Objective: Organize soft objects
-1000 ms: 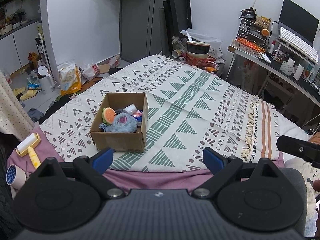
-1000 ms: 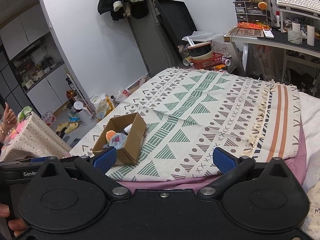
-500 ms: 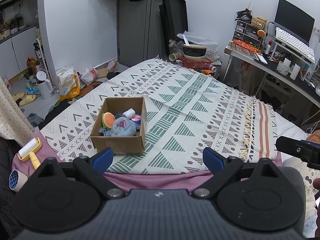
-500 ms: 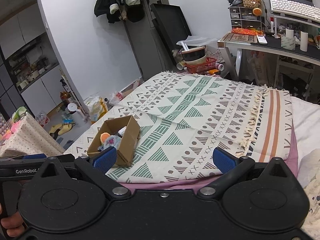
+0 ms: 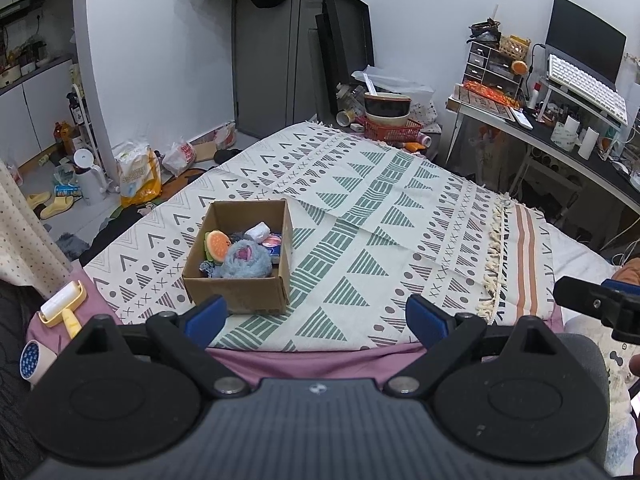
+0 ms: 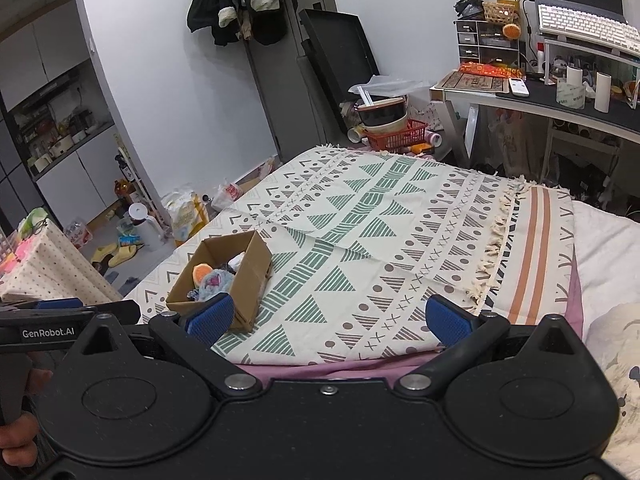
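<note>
— Where are the soft things?

— In the open cardboard box [image 5: 240, 256] on the patterned blanket [image 5: 380, 216] over the bed: a fluffy blue plush [image 5: 246, 260] up front, a burger-shaped toy [image 5: 217, 243] against the box's left wall, a white roll [image 5: 259, 232] behind. Nothing loose visible on the blanket.

— And the claws?

— Left claw [image 5: 316, 314] spread wide, empty, hovering near the bed's edge just short of the box. Right claw [image 6: 330, 316] likewise spread and empty, well off to the side.

— Best way in?

— Probably from above with the left claw, straight down over the blue plush, clear of the cardboard rim. Pinch deep into the fluff — a shallow grip could slip. Lift vertically to avoid dragging the light box.
</note>
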The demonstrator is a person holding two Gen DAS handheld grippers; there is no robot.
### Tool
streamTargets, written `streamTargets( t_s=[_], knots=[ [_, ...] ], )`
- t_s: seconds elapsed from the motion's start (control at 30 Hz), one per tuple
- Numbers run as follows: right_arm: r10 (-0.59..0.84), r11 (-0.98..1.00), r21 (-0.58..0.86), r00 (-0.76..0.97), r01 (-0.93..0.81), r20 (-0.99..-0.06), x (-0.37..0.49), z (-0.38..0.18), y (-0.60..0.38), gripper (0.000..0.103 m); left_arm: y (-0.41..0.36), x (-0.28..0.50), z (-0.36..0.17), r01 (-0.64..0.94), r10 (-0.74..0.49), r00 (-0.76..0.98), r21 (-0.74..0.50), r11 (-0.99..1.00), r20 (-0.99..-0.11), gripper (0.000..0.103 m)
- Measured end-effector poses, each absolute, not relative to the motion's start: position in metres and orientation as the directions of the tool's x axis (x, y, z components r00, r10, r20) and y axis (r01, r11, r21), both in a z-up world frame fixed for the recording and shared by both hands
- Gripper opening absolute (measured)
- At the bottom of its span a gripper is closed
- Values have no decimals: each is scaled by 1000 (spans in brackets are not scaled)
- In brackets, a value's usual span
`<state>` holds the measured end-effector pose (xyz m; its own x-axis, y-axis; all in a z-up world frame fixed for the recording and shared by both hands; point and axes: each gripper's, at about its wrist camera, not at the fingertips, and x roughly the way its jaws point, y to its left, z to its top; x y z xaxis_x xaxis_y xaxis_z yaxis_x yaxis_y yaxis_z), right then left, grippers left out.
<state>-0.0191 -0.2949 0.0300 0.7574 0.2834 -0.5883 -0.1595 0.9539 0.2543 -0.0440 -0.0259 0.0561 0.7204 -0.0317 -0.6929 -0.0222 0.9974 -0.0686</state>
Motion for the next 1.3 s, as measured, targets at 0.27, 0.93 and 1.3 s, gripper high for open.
streamTargets(
  t_s=[0.27, 0.93, 1.3],
  knots=[
    [286, 954, 253, 750, -162, -596, -18, 35, -295, 103, -23, -45, 62, -35, -20, 727, -66, 997, -686, 95],
    [301, 951, 241, 757, -193, -580, -27, 47, -288, 103, -21, -52, 70, -29, -19, 744, -60, 998, -668, 95],
    [308, 949, 243, 754, -201, -580, -31, 49, -286, 103, -20, -58, 71, -28, -28, 752, -75, 997, -659, 95]
  ],
)
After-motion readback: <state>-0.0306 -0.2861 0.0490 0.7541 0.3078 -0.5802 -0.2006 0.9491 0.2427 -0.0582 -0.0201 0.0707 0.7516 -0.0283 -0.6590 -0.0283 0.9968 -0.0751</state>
